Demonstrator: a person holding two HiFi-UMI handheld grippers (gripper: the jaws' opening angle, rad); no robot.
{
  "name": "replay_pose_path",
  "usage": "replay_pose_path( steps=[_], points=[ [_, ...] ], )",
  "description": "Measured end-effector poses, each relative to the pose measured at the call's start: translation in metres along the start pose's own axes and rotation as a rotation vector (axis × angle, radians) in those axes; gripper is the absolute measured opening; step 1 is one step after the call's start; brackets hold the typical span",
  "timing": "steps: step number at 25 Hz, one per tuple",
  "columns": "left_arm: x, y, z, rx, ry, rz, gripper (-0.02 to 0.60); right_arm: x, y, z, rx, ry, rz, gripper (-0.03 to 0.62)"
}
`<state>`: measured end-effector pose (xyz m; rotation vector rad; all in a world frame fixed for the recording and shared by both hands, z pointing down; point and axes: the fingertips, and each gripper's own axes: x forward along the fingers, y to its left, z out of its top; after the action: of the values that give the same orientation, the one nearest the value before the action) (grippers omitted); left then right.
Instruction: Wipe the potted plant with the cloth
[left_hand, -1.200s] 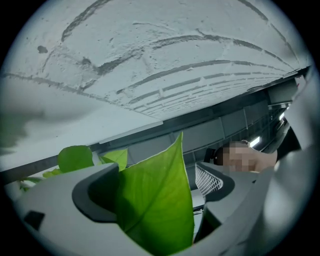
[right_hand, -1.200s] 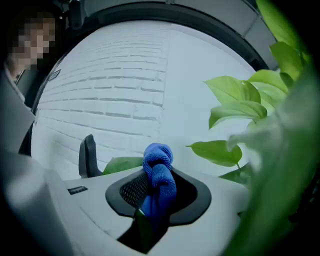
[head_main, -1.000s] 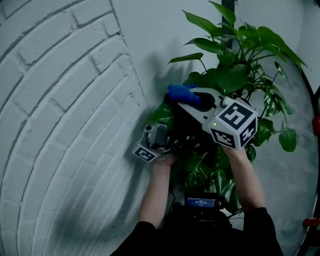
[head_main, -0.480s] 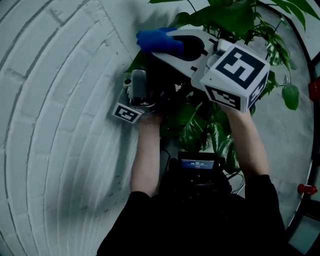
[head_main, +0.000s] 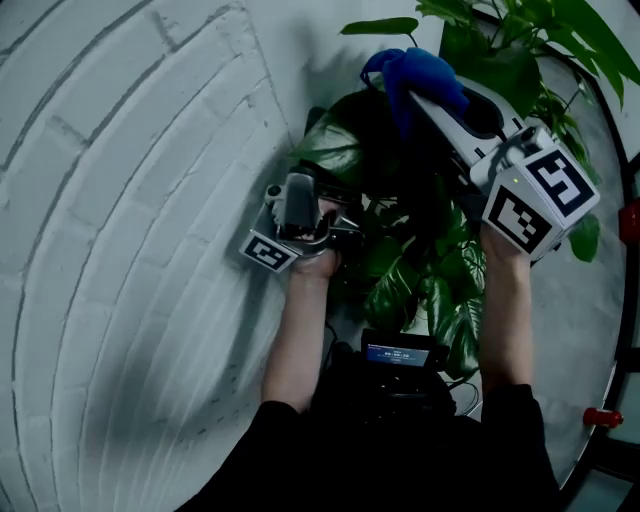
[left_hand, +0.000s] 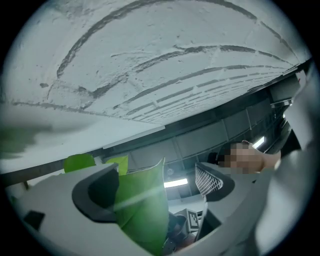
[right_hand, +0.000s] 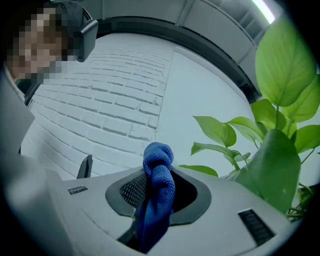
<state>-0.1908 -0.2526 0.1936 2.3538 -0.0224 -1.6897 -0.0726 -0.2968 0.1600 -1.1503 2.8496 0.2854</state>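
Observation:
The potted plant (head_main: 420, 270) with broad green leaves stands against the wall; its pot is hidden. My right gripper (head_main: 420, 95) is above the foliage, shut on a bunched blue cloth (head_main: 415, 80). In the right gripper view the cloth (right_hand: 157, 160) sticks up from that gripper (right_hand: 160, 187), with the plant's leaves (right_hand: 280, 65) to the right, apart from it. My left gripper (head_main: 318, 195) is at the plant's left side. In the left gripper view its jaws (left_hand: 157, 182) stand apart, and a green leaf (left_hand: 140, 205) lies between them against the left finger.
A white painted brick wall (head_main: 130, 200) curves close on the left and behind the plant. A small device with a lit screen (head_main: 398, 355) hangs at the person's chest. A dark rail and a red fitting (head_main: 600, 415) sit at the right edge.
The right gripper with the cloth has swung from the plant's left side up and to the right, over the top leaves. The left gripper has stayed at the plant's left side.

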Motion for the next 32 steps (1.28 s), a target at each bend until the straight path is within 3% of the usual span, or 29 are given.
replay_pose_path(
  steps=[4, 9, 13, 22, 26, 29, 32],
  points=[
    [-0.001, -0.002, 0.003, -0.011, -0.01, -0.004, 0.479, 0.004, -0.003, -0.01, 0.003, 0.036, -0.008, 0.115],
    [-0.001, -0.006, 0.004, -0.02, -0.017, -0.015, 0.479, 0.033, 0.031, -0.037, 0.063, 0.119, 0.148, 0.115],
    [-0.003, -0.01, 0.002, -0.025, -0.013, -0.019, 0.479, 0.047, 0.056, -0.041, 0.124, 0.125, 0.247, 0.115],
    [-0.005, -0.012, 0.008, -0.015, -0.011, -0.008, 0.479, 0.047, 0.114, -0.036, -0.115, 0.144, 0.316, 0.115],
    [-0.005, -0.015, 0.006, -0.012, 0.005, -0.016, 0.479, 0.045, 0.138, -0.044, -0.115, 0.172, 0.405, 0.114],
    [-0.008, -0.015, 0.007, -0.019, 0.006, -0.017, 0.479, 0.038, 0.14, -0.036, -0.034, 0.132, 0.451, 0.115],
    [-0.013, -0.015, 0.013, -0.02, -0.006, -0.011, 0.479, 0.026, 0.119, -0.012, 0.027, 0.029, 0.385, 0.115]
  ],
)
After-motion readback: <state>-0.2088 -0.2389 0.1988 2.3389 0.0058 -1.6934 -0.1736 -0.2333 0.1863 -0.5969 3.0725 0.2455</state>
